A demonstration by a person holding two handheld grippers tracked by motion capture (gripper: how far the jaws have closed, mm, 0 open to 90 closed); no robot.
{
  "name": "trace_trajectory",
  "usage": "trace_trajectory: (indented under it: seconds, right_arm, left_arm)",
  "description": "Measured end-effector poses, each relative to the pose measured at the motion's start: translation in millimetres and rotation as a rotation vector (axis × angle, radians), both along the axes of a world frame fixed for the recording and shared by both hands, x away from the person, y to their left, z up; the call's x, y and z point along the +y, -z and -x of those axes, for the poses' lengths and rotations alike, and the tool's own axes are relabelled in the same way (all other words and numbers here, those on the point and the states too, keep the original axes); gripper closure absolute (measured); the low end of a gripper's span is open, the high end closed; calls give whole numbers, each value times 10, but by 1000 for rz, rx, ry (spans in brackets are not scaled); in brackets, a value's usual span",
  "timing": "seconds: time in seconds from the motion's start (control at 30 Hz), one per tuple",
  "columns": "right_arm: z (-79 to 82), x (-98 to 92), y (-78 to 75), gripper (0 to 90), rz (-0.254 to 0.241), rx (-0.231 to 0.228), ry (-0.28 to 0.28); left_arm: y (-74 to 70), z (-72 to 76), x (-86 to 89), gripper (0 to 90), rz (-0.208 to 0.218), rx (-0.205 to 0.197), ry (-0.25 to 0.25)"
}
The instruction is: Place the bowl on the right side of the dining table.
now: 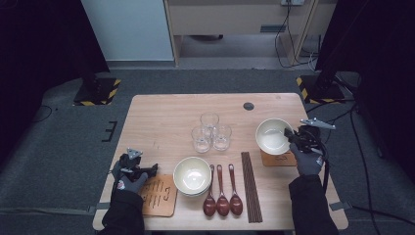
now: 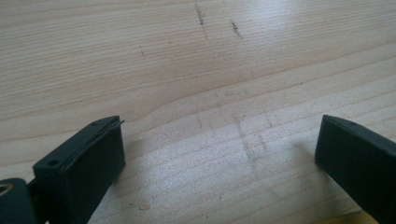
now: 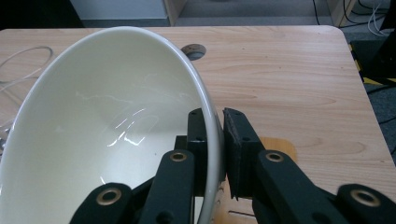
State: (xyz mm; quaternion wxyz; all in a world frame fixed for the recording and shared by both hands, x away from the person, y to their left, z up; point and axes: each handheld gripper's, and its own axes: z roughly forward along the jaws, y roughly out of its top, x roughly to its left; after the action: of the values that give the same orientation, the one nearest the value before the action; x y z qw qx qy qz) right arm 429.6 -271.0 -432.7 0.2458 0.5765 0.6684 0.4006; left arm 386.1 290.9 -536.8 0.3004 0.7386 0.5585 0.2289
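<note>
The left hand-held gripper (image 1: 147, 171) rests open on bare table (image 1: 161, 117) near the front-left edge. Farther right, the right hand-held gripper (image 3: 215, 140) clamps the tilted bowl (image 1: 272, 135) rim above the wooden coaster (image 1: 278, 158), near the table's right edge.

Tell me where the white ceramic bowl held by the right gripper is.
In the high view, the white ceramic bowl is at the table's right side, tilted over the wooden coaster, its rim pinched by the right gripper, right of the three glasses.
</note>
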Motion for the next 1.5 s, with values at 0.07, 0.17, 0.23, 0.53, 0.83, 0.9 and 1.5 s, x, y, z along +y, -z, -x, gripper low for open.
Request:
trace_trajectory:
  seconds: [0.07, 0.17, 0.23, 0.53, 0.83, 0.9, 1.5]
  right_arm:
    - [-15, -14, 17, 816, 2, 4, 7]
    - [-45, -36, 52, 817, 5, 13, 13]
    - [-61, -43, 73, 817, 8, 22, 18]
    - [-141, -86, 195, 817, 24, 66, 48]
    - [-206, -110, 294, 817, 30, 104, 61]
    - [-225, -102, 324, 817, 46, 117, 65]
    - [-334, -110, 466, 818, 72, 168, 79]
  left_arm:
    - [0, 0, 0, 2, 0, 0, 0]
    - [0, 0, 0, 2, 0, 0, 0]
    - [0, 0, 0, 1, 0, 0, 0]
    - [0, -1, 0, 1, 0, 1, 1]
    - [0, -1, 0, 0, 0, 1, 1]
    - [0, -1, -1, 0, 0, 1, 1]
    - [0, -1, -1, 0, 0, 1, 2]
